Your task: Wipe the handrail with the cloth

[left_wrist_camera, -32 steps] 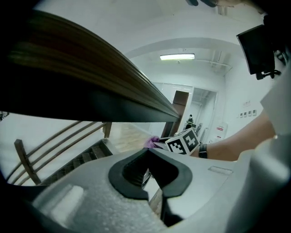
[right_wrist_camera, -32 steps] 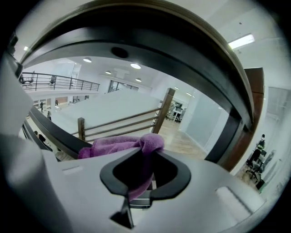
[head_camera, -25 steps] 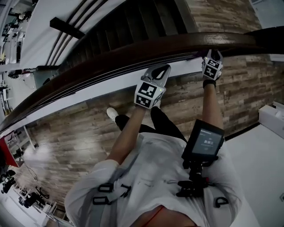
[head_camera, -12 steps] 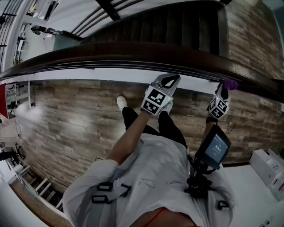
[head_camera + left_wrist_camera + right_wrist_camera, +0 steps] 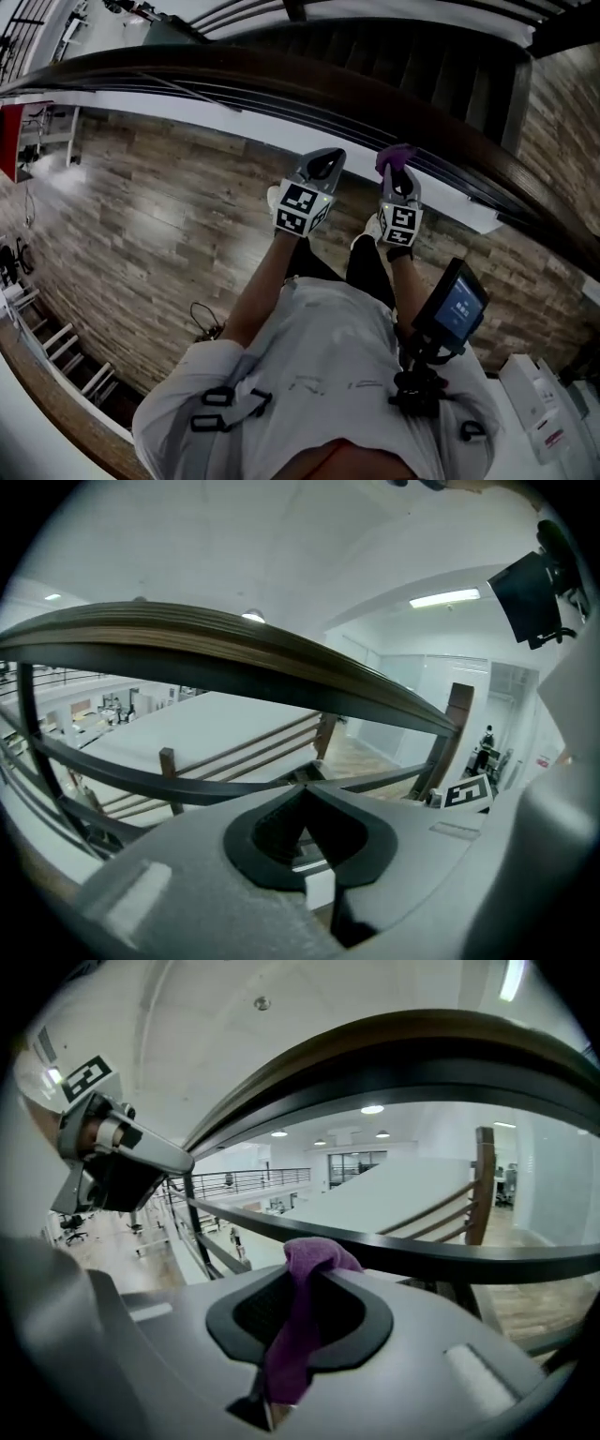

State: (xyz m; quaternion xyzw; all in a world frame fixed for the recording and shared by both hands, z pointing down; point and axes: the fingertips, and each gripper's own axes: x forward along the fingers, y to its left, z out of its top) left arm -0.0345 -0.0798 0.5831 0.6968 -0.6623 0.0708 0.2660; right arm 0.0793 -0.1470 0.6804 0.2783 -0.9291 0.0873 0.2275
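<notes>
Left tongs (image 5: 326, 161): clenched, empty, near the handrail (image 5: 281, 80). Right tongs (image 5: 397, 174): clenched on the purple cloth (image 5: 396, 154), close under the handrail; contact not confirmed. The cloth is probably light, soft and limp. Grip a bunched fold, leaving a tuft free for wiping.

There are two tools, the left tool (image 5: 326, 161) and the right tool (image 5: 398, 174), one purple cloth (image 5: 396, 155) pinched in the right tool, one handrail (image 5: 234, 73) just ahead of both, and one screen (image 5: 457, 305) behind the right tool.
</notes>
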